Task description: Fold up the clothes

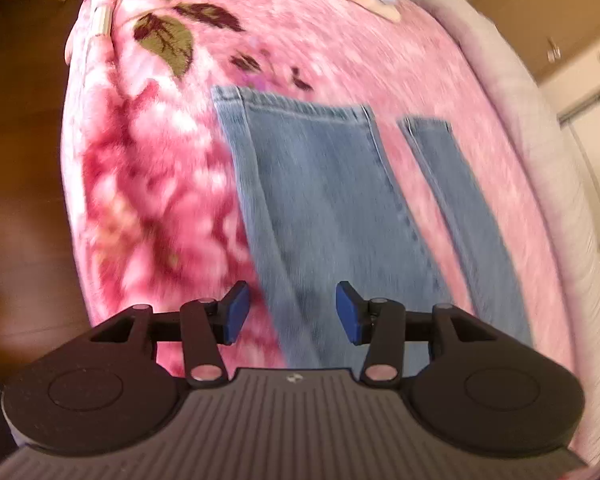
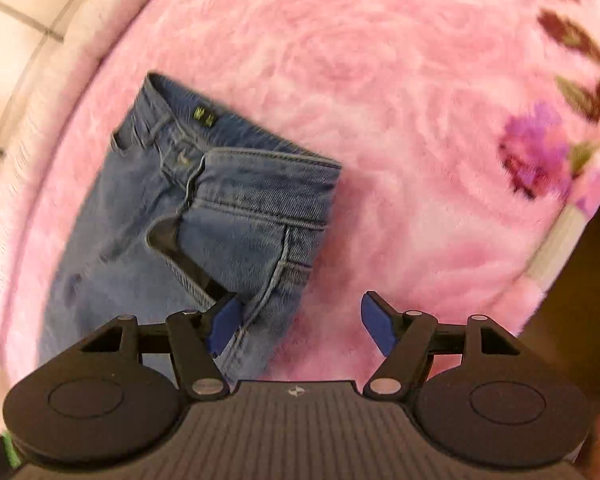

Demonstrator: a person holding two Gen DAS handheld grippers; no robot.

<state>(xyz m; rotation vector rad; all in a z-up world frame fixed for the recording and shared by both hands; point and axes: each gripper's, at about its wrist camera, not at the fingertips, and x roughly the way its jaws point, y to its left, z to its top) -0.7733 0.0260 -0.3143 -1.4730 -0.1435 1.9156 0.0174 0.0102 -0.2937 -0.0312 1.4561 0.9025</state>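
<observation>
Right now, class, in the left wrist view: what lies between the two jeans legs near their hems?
Only a bare strip of pink blanket separates the wide leg from the narrow leg; nothing else lies in that gap. The left wrist view shows it.

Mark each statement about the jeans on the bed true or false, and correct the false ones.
1. The jeans lie on a pink flowery blanket. True.
2. The left tool is clamped on a trouser leg. False: it is open with nothing between its pads, hanging over the wider trouser leg.
3. The two trouser legs lie apart, with blanket showing between their hems. True.
4. The right tool is shut on the waistband. False: it is open and holds nothing; the waistband lies further off.
5. The jeans are buttoned and zipped up. False: the fly is open.
</observation>
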